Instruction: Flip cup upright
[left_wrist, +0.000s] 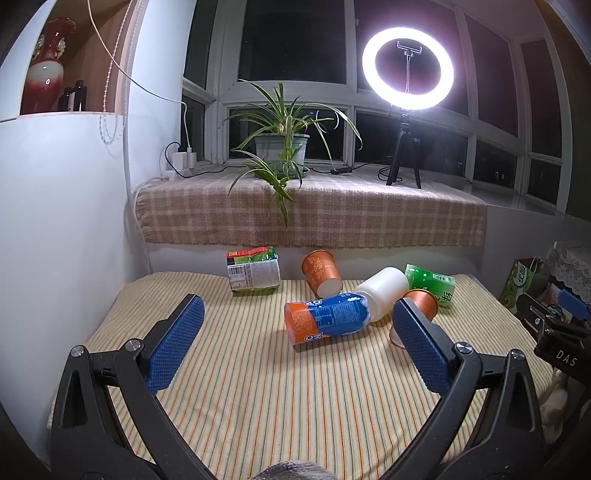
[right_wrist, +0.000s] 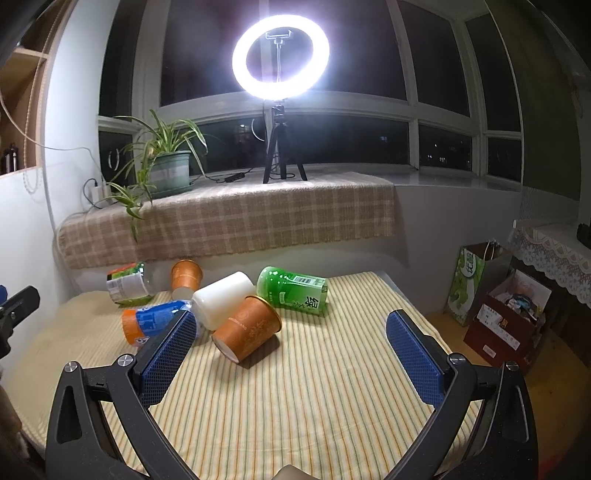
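Note:
An orange paper cup (right_wrist: 246, 329) lies on its side on the striped cloth, base toward me, just ahead of my open, empty right gripper (right_wrist: 290, 323). In the left wrist view this cup (left_wrist: 423, 300) is partly hidden behind a fingertip. A second orange cup (left_wrist: 321, 272) (right_wrist: 185, 278) lies tipped near the back wall. My left gripper (left_wrist: 297, 308) is open and empty, above the cloth in front of the pile.
Lying around the cups are an orange-blue bottle (left_wrist: 325, 320), a white bottle (left_wrist: 384, 292), a green bottle (right_wrist: 295, 290) and a green-labelled jar (left_wrist: 253, 274). A plaid-covered sill (left_wrist: 314, 210) carries a plant and ring light. Bags and boxes (right_wrist: 498, 314) stand right of the table.

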